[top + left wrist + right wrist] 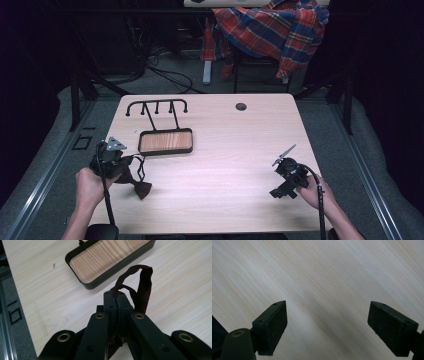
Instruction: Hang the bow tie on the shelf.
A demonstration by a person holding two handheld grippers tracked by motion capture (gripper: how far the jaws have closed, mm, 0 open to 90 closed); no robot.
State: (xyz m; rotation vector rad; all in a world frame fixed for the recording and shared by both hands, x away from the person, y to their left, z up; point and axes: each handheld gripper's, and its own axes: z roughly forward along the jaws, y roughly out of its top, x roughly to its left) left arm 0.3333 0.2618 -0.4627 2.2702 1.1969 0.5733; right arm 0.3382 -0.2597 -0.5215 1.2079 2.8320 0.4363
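Dark room, light wood table (225,150) under the high view, grey floor around it, plaid cloth (272,27) draped over a chair well behind the far edge. Cable hole (241,106) near the far edge, right of centre.

Left gripper (112,159) sits near the table's left edge, jaws pressed together on the strap (142,287) of a dark red bow tie (137,186). In the left gripper view the strap loops up out of the closed tips; in the high view the bow hangs toward the table just right of the hand, near the front-left area. Can't tell if the bow touches the surface.

Black rack (159,125) with wood-grain base tray (110,261) lies just beyond the left gripper, hook bar toward the far edge. Tight gap between tray rim and gripper tips.

Right gripper (289,177) near the front-right corner, jaws wide apart, nothing between them, bare tabletop (324,285) below. Whole centre and right half of the table is open.
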